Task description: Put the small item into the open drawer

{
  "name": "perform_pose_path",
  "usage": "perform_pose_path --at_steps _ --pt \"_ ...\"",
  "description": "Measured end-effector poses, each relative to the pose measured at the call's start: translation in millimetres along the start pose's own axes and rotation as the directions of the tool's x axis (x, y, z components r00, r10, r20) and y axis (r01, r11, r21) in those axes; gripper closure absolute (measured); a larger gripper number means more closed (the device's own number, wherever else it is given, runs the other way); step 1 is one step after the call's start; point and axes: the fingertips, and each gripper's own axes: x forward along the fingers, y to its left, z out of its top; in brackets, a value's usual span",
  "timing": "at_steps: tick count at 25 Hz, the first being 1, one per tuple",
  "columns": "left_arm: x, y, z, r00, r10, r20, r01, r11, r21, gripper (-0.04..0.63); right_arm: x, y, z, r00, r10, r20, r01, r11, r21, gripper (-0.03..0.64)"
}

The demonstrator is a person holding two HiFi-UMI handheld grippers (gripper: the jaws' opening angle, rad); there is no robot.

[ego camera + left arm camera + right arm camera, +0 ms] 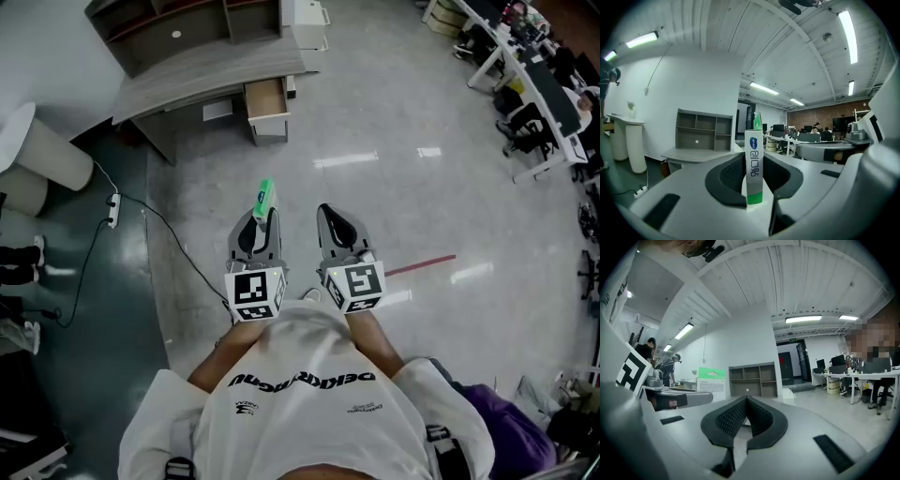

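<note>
The person's left gripper (266, 217) is gripping a slim white-and-green cardboard box (753, 164): its two dark ribbed jaws are standing partly apart and pressing on the box's flat sides. The box is standing on edge between them with its green end sticking out past the jaw tips. In the head view the same box is showing as a green sliver jutting forward from that gripper, hanging in the air above the glossy pale grey floor (394, 187). The right gripper (745, 401) is pointing forward just beside the left one, apart from it, and its jaws are closing on nothing, the ribbed pads meeting at the tips. Both grippers are pointing close to level. The open drawer with a light wooden inside (266, 97) is jutting out from under a grey wooden desk with a shelf unit on top (206, 75), well ahead of both grippers and well apart from the box. A white power strip on a black cable (113, 210) is lying on the floor to the left, and a red strip of tape (420, 265) is lying on the floor to the right of the right gripper.
</note>
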Motion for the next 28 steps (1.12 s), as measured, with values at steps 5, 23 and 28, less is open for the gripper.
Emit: perform_pose_path --at_steps 5,23,28 --pt "4.8 -29.0 -6.2 1.000 0.016 -0.003 -0.016 0.999 0.028 0.497 -9.6 -23.2 -6.8 1.000 0.020 -0.002 -0.020 1.000 0.016 0.588" --pt "94.1 -8.8 -31.1 0.997 0.019 -0.075 -0.016 0.999 0.037 0.497 67.4 -71.6 -32.9 0.996 0.040 -0.081 -0.037 0.999 0.037 0.588" --pt "152.9 16.6 -26.4 0.998 0.002 -0.067 -0.001 1.000 0.020 0.497 129.2 -97.1 -35.3 0.995 0.029 -0.097 -0.025 0.999 0.045 0.588"
